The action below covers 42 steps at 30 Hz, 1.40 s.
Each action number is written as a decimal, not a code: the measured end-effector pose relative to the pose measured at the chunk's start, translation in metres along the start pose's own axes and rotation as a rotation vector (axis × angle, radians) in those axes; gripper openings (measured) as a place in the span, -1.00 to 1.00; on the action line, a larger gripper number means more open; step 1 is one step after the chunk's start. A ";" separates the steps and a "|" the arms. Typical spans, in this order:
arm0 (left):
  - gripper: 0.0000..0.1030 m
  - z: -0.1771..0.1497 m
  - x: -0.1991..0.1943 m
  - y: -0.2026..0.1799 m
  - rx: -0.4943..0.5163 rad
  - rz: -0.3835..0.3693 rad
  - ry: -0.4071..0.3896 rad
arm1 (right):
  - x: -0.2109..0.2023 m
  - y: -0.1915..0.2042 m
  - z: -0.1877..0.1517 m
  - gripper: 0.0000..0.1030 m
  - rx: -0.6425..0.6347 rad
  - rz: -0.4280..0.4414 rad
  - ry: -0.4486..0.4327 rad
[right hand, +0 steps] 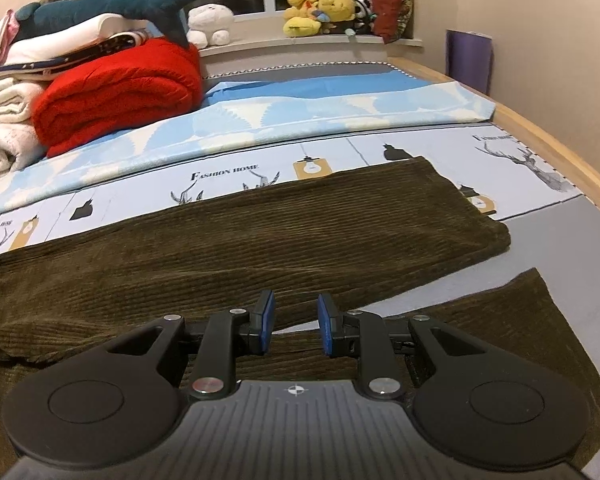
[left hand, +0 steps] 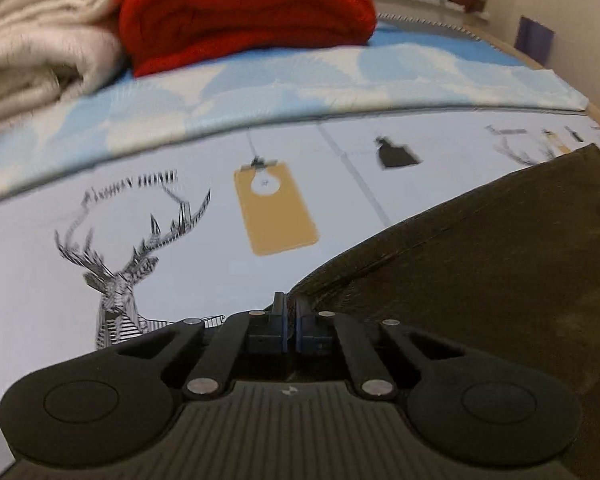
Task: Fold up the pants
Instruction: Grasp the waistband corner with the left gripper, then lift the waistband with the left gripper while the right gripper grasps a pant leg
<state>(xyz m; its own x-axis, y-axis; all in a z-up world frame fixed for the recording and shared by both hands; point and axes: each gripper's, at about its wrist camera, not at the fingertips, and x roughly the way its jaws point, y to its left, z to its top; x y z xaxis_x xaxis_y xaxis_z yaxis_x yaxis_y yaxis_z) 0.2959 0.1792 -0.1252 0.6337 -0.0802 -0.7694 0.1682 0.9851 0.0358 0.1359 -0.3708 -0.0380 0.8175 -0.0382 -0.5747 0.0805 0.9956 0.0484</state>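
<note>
Dark olive corduroy pants [right hand: 260, 232] lie spread on the bed, one leg stretching right across the printed sheet and the other leg [right hand: 520, 340] angled toward the near right. My right gripper [right hand: 296, 320] hovers above the fabric where the legs part; it is open, and its blue pads [right hand: 268, 320] hold nothing. In the left wrist view the pants [left hand: 480, 260] fill the right side. My left gripper [left hand: 290, 312] is shut on their left edge, and creases in the cloth run toward the fingertips.
A folded red blanket [right hand: 120, 92] and cream blankets [right hand: 0, 136] are stacked at the far left of the bed, with a plush shark [right hand: 100, 8] on top. A blue patterned cover [right hand: 300, 112] lies behind the pants. The wooden bed rail [right hand: 560, 148] runs along the right.
</note>
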 end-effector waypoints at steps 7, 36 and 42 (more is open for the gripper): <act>-0.95 -0.040 -0.121 -0.059 0.098 -0.047 -0.100 | -0.012 -0.009 -0.011 -0.52 0.040 -0.005 -0.018; -0.33 -0.156 -0.094 0.010 -0.926 -0.089 0.230 | 0.025 -0.077 -0.015 -0.31 0.479 0.145 0.023; -0.72 -0.131 -0.107 0.007 -0.832 0.042 0.119 | 0.079 -0.106 0.020 -0.23 0.626 0.145 -0.016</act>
<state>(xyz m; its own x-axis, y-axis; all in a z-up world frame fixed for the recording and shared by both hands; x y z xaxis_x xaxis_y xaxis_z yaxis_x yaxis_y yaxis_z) 0.1304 0.2142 -0.1261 0.5350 -0.0701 -0.8419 -0.4948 0.7817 -0.3795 0.2033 -0.4811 -0.0720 0.8530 0.0873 -0.5145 0.2820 0.7525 0.5952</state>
